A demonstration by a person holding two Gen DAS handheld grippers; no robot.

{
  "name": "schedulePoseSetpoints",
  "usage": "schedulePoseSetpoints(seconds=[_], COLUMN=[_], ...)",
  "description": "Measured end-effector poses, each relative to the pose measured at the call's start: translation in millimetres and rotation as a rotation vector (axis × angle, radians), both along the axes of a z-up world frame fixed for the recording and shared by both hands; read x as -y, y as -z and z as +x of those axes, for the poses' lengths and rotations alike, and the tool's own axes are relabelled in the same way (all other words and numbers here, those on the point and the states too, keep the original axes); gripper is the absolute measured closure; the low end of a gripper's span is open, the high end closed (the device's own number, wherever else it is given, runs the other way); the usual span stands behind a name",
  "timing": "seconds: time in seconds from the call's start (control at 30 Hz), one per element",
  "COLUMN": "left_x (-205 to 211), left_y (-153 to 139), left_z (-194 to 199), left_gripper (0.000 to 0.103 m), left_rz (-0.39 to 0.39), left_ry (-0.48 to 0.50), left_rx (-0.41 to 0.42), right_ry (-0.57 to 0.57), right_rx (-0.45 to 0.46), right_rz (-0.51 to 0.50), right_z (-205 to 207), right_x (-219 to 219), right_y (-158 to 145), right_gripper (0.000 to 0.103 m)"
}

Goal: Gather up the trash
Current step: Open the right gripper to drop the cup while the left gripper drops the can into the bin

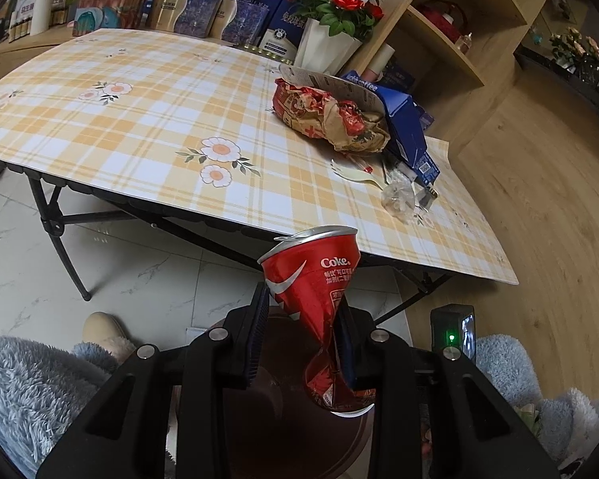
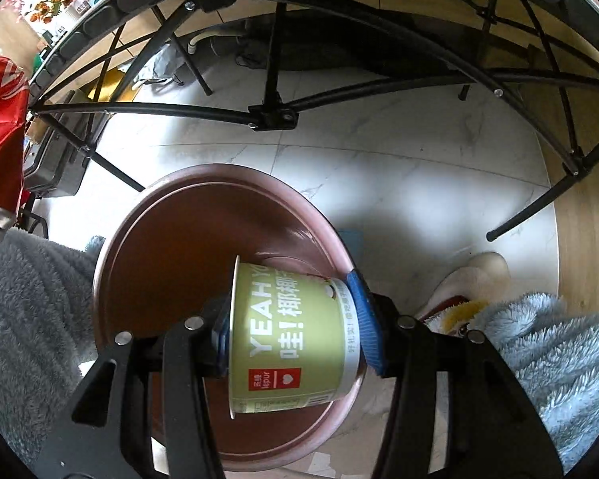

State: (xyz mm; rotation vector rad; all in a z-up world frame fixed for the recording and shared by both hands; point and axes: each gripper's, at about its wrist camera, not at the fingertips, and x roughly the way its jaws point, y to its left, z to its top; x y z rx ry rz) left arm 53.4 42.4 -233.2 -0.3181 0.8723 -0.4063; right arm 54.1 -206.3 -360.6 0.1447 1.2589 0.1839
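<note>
My left gripper (image 1: 303,299) is shut on a crushed red Coke can (image 1: 315,275), which hangs upright between the pads over a brown round bin (image 1: 279,379). In the right wrist view my right gripper (image 2: 291,311) is shut on a green paper yogurt cup (image 2: 287,335) lying on its side, just above the open mouth of the brown bin (image 2: 159,239) on the floor. The Coke can (image 2: 0,127) shows at that view's left edge. On the checked table (image 1: 139,119) lie a crumpled red-brown paper bag (image 1: 327,115), a blue coffee box (image 1: 403,123), a plastic fork (image 1: 355,173) and a clear wrapper (image 1: 397,199).
The table's black folding frame (image 2: 271,115) arches over the bin. A wooden shelf unit (image 1: 459,40) stands to the table's right, and a pot of red roses (image 1: 339,8) and boxes sit at the back. A person's fluffy grey-blue clothing (image 2: 28,299) and slippers (image 1: 104,331) flank the bin.
</note>
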Motion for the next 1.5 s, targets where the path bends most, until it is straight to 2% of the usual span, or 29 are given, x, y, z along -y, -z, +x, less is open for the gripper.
schedulePoseSetpoints(seconds=[0.27, 0.4, 0.6, 0.67, 0.87, 1.0, 1.2, 1.33, 1.5], left_x=[5, 5, 5, 5, 6, 7, 18, 30, 43], left_y=[1, 2, 3, 3, 3, 3, 7, 22, 51], left_z=[0, 0, 0, 0, 0, 0, -1, 4, 15], left_gripper=[0.072, 0.073, 0.073, 0.073, 0.073, 0.073, 0.073, 0.073, 0.073], left_rz=[0.014, 0.015, 0.02, 0.021, 0.022, 0.033, 0.112, 0.204, 0.33], left_ry=[0.014, 0.014, 0.017, 0.017, 0.018, 0.023, 0.039, 0.06, 0.093], left_rx=[-0.001, -0.004, -0.002, -0.003, -0.002, 0.0, -0.011, -0.078, -0.212], right_ry=[0.013, 0.026, 0.049, 0.063, 0.087, 0.1, 0.125, 0.152, 0.199], right_rx=[-0.009, -0.006, 0.011, 0.035, 0.114, 0.213, 0.349, 0.414, 0.445], right_rz=[-0.012, -0.019, -0.028, -0.038, -0.056, -0.077, -0.116, -0.127, -0.118], right_z=[4, 4, 5, 4, 2, -3, -15, -21, -23], right_x=[2, 4, 9, 11, 15, 18, 27, 36, 48], right_y=[4, 3, 0, -4, -21, -45, -82, -102, -112], right_gripper=[0.051, 0.042, 0.039, 0.036, 0.019, 0.009, 0.006, 0.006, 0.006])
